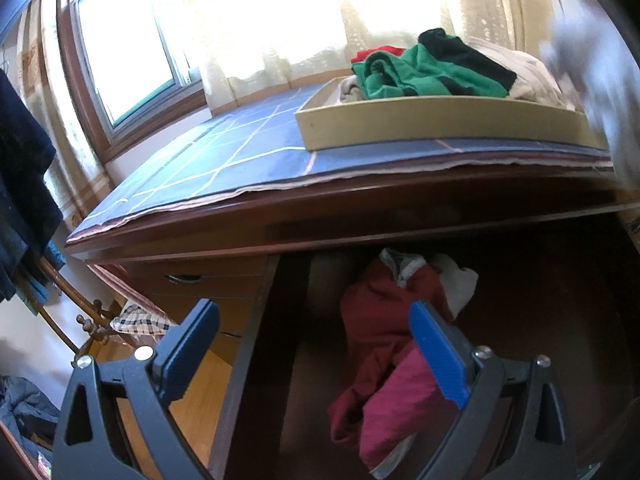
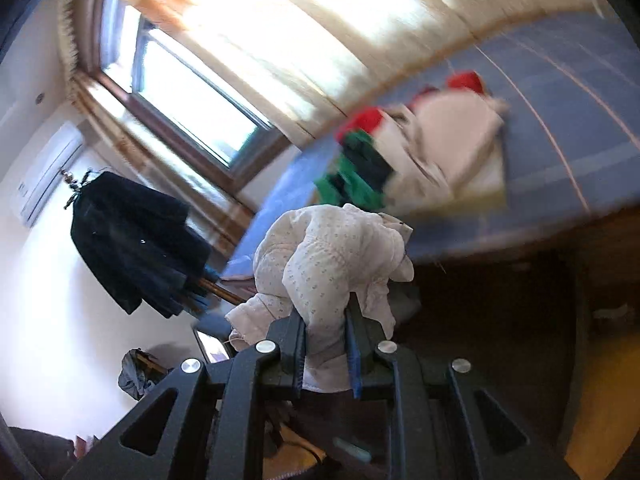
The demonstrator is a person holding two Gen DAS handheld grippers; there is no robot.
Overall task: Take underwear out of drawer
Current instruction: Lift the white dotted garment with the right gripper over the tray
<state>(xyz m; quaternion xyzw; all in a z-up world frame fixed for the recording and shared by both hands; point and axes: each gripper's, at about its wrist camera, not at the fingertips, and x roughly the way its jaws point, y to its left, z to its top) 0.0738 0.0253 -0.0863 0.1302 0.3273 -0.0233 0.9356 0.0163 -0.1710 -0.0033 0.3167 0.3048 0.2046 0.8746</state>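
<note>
- Left gripper (image 1: 316, 344): jaws spread wide, nothing between the pads. It hangs over the open drawer (image 1: 256, 344), pointing down into it.
- Drawer contents: a heap of dark red and maroon underwear (image 1: 380, 344) lies inside, with a pale grey piece (image 1: 460, 284) at the back of the heap. The drawer interior is dark.
- Right gripper (image 2: 325, 340): jaws pressed nearly together, pinching a white dotted garment (image 2: 328, 256). The cloth bunches above the pads and hangs clear of any surface.
- Dresser top: a blue checked cloth (image 1: 192, 164) covers it. A shallow beige tray (image 1: 440, 124) sits on the cloth.
- Tray contents: green-and-black underwear (image 1: 432, 72), a red piece behind it, and a whitish piece at the right end.
- The right wrist view is blurred around the tray; its edges cannot be read there.
- Background: a window (image 1: 124, 52) with pale curtains; dark clothing (image 2: 136, 240) hangs on a stand.
</note>
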